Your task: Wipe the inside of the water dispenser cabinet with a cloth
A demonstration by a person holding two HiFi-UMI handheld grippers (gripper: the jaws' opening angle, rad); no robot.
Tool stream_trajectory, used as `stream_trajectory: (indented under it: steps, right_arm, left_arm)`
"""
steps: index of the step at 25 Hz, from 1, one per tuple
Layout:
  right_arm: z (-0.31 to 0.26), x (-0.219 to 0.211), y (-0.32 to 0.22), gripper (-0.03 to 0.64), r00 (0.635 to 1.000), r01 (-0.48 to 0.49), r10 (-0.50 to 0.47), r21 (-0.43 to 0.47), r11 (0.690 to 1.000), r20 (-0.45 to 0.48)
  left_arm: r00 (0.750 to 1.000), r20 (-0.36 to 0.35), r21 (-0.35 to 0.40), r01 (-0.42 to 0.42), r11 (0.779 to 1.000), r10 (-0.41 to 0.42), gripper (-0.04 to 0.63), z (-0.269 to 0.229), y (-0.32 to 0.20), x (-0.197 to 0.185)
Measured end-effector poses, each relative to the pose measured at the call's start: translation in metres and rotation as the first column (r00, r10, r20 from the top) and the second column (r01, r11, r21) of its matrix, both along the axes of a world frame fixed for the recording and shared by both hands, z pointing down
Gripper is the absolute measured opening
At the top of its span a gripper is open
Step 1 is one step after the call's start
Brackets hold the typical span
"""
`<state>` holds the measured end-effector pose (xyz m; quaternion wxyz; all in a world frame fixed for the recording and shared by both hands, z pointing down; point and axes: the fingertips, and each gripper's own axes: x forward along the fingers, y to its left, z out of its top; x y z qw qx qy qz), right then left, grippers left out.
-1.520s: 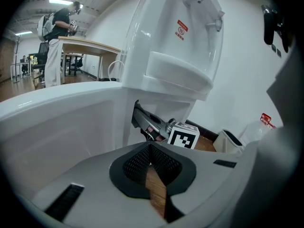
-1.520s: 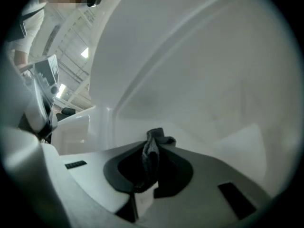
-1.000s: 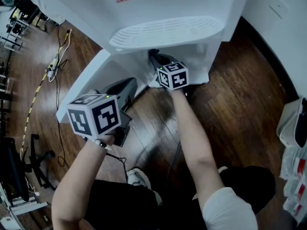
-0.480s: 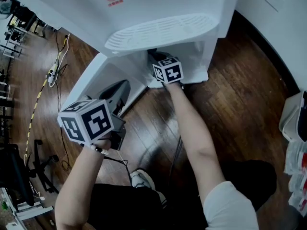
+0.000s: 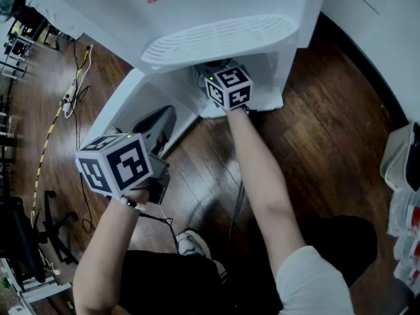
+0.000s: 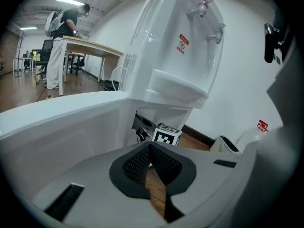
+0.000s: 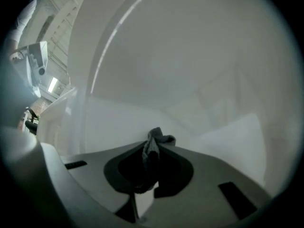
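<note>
At 12 o'clock in the head view, beneath the drip tray (image 5: 220,39), the open water dispenser cabinet (image 5: 270,77) is occupied by the right gripper (image 7: 151,158), whose marker cube is seen at the opening. A dark cloth (image 7: 158,139) is pinched between its jaws, which are closed tight on it. A small bunch is seen standing out past the tips, close to the white inner wall (image 7: 199,80), though contact cannot be confirmed. The cloth is judged light, soft and limp, so it is best gripped on a gathered fold, with enough kept free to be pressed flat. Toward 8 o'clock, the left gripper (image 6: 150,147) is held outside, beside the open door (image 5: 121,107), its jaws brought together at the tips with nothing between them
</note>
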<state>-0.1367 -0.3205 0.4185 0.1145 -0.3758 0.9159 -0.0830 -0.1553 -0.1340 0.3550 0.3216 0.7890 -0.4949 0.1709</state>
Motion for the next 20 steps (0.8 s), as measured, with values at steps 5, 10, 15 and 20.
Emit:
stream_trajectory:
  steps: [5,10,15,20]
  right_arm:
    - [-0.045,0.000,0.005,0.038,0.998,-0.014,0.008,0.106,0.994,0.060]
    - [-0.040,0.000,0.001,0.038,0.998,-0.018,0.013,0.078,0.997,0.061]
    - [0.031,0.000,-0.019,0.038,0.999,-0.045,0.045,-0.127,0.991,-0.002]
    - [0.079,0.004,-0.034,0.037,0.997,-0.076,0.066,-0.276,0.958,-0.043]
  left_arm:
    - [1.000,0.003,-0.013,-0.018,1.000,0.019,-0.003,0.000,0.004,0.002]
    - [1.000,-0.006,-0.012,-0.005,1.000,0.005,-0.003,0.000,0.004,-0.002]
    - [1.000,-0.007,-0.018,-0.009,1.000,0.009,-0.003,0.001,0.005,0.000]
    - [1.000,-0.008,-0.029,-0.018,0.999,0.018,-0.003,0.003,0.008,0.000]
